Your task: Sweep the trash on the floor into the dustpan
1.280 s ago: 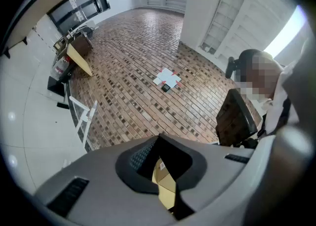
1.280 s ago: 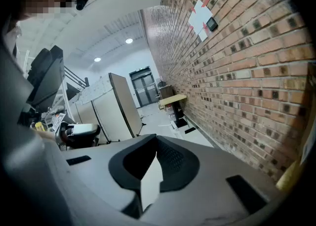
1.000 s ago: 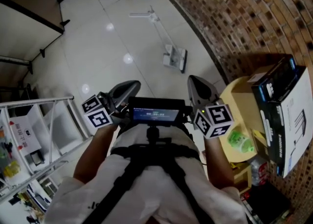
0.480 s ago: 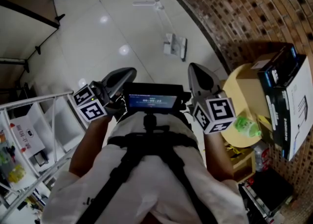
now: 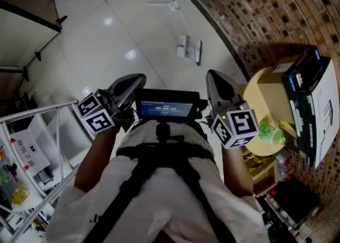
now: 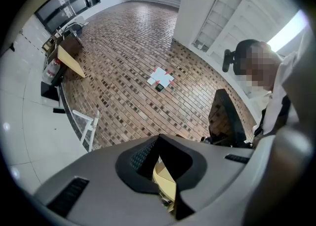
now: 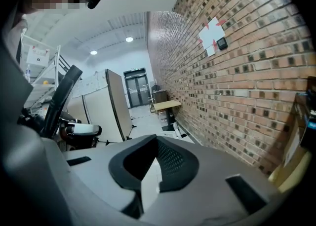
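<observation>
Head view: the left hand-held gripper [image 5: 131, 84] and the right hand-held gripper [image 5: 217, 85] were held at the chest, empty. The white long-handled dustpan [image 5: 189, 50] lay far off on the floor [image 5: 106, 51], near the brick wall [image 5: 255, 8]. No trash was discernible.

Left gripper view: jaws together, nothing held.

Right gripper view: likewise.

Judgement: sweep pending or finished, undecidable. Any grasp of the handle would need the jaws opened and squared across it.

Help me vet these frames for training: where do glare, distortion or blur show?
Head view: ceiling-light glare spots on the glossy white tiled floor, and the red brick wall bows. Left gripper view: heavy fisheye, dark corners, a mosaic patch. Right gripper view: dark corners too, brickwork sharp.
</observation>
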Demonstrator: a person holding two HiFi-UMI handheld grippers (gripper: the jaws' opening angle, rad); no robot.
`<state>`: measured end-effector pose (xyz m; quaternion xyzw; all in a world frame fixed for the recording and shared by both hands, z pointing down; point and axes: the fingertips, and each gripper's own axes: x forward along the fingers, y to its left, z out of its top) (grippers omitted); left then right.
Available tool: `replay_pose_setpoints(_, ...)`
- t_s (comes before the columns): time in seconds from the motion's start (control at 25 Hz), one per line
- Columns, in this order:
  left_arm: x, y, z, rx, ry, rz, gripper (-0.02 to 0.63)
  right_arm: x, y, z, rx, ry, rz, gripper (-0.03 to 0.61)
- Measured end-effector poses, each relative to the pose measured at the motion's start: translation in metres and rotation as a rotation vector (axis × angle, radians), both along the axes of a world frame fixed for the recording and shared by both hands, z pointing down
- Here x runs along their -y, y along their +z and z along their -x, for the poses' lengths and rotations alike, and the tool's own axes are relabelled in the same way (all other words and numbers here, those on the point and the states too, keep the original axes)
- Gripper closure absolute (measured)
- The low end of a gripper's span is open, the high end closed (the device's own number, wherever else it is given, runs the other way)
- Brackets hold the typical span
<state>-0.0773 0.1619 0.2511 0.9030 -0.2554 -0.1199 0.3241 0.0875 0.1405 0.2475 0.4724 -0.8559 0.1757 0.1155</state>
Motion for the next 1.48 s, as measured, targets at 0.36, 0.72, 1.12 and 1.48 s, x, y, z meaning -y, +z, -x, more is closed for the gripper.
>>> replay_pose_setpoints(0.36, 0.002, 0.001, -0.002, -0.002, 0.014, 0.005, 0.614, 0.001, 0.002, -0.007, -0.012, 0.027, 0.009, 0.575)
replay_pose_setpoints(0.72, 0.001, 0.000, -0.004, -0.005, 0.021, 0.002, 0.614, 0.000, 0.003, -0.008, -0.054, 0.021, 0.006, 0.575)
replay_pose_setpoints(1.12, 0.000, 0.002, -0.007, -0.006, 0.009, 0.010, 0.614, 0.000, 0.004, -0.014, -0.064, 0.016, 0.006, 0.575)
replay_pose_setpoints(1.48, 0.007, 0.006, -0.008, -0.019, 0.013, 0.018, 0.614, 0.005, 0.007, -0.010, -0.059, 0.009, 0.006, 0.575)
